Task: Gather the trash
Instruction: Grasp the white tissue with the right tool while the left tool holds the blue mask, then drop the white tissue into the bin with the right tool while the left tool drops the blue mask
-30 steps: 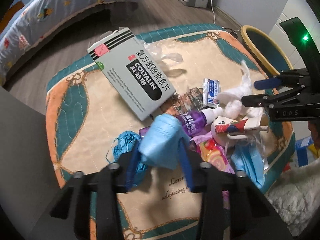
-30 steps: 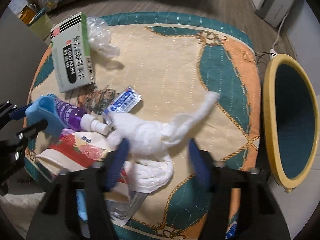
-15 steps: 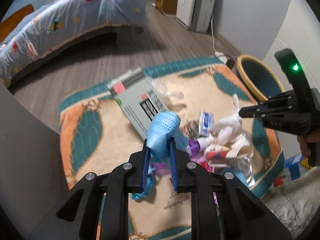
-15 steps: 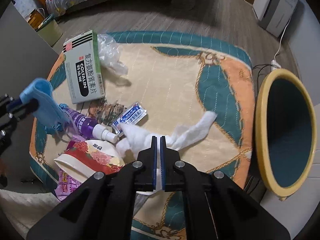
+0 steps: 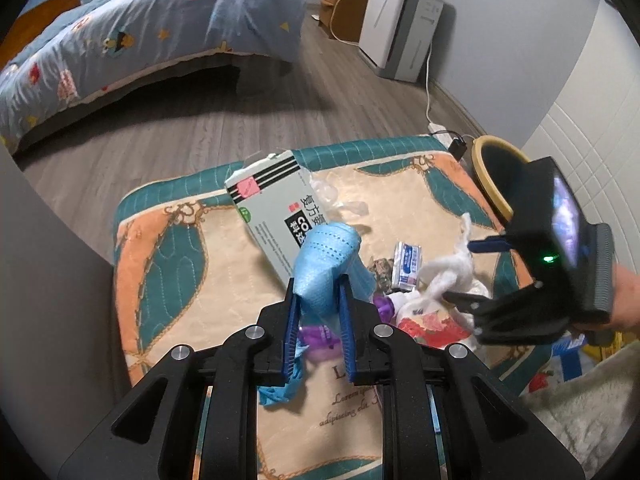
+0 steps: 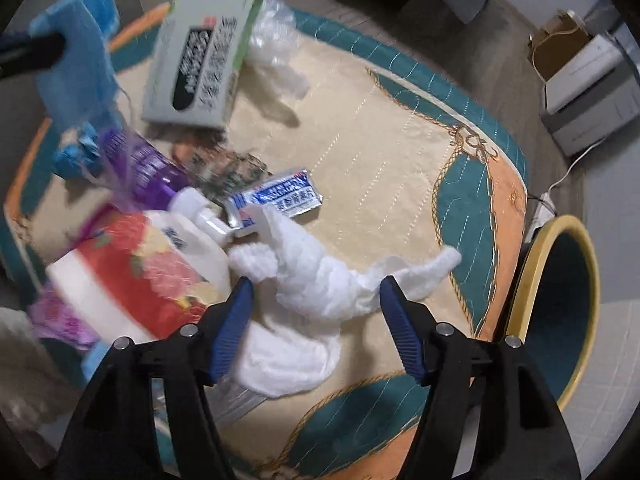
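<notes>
My left gripper (image 5: 318,294) is shut on a blue face mask (image 5: 326,260) and holds it up above the rug; the mask also shows in the right wrist view (image 6: 78,52). My right gripper (image 6: 316,300) is open, its jaws on either side of a white crumpled tissue (image 6: 320,276) that lies on the rug. The tissue shows in the left wrist view (image 5: 450,268) too. The yellow-rimmed bin (image 6: 560,304) stands beside the rug at the right.
On the patterned rug (image 6: 380,120) lie a grey medicine box (image 6: 200,64), a clear plastic bag (image 6: 276,48), a foil packet (image 6: 280,200), a purple spray bottle (image 6: 148,172) and a red paper cup (image 6: 132,276). A bed (image 5: 140,40) and a white appliance (image 5: 404,28) stand beyond.
My left gripper has lifted higher with the mask. My right gripper, shut half a second ago, has opened and now sits lower around the tissue.
</notes>
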Demonstrator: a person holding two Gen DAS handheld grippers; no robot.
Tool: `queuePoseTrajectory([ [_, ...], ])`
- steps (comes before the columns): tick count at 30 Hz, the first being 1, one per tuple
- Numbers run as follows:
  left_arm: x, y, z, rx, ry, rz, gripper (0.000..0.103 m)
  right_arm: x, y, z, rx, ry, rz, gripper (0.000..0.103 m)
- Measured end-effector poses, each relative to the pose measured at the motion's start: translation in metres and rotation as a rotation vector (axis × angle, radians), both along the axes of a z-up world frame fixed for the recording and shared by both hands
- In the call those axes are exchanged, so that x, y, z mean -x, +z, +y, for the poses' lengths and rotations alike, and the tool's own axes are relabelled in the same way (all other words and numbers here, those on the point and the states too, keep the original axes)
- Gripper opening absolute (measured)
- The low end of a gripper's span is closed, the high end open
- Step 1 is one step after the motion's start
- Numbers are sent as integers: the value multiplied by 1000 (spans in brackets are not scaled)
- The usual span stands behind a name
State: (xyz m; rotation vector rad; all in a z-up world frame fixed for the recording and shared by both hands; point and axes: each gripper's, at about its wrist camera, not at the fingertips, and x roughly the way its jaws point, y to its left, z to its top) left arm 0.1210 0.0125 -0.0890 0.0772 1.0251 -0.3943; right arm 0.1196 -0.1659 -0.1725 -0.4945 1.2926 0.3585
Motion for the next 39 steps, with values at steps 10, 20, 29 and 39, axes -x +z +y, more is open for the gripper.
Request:
queuePoseTrajectory([
  [10,2,8,-2,3,-3,-32,20,-20,31,-34,-211,-162,24,33],
  [20,13,61,-6,27,47,-202,20,-12,109,-72,-392,-282,-88,33],
  [29,19,87,-35,-32,50,-271,20,-9,149,-125,-484,-446,-194,33],
  [39,13,93,-85,-12,33,-258,20,-13,136,-156,-468,-475,-200,33],
])
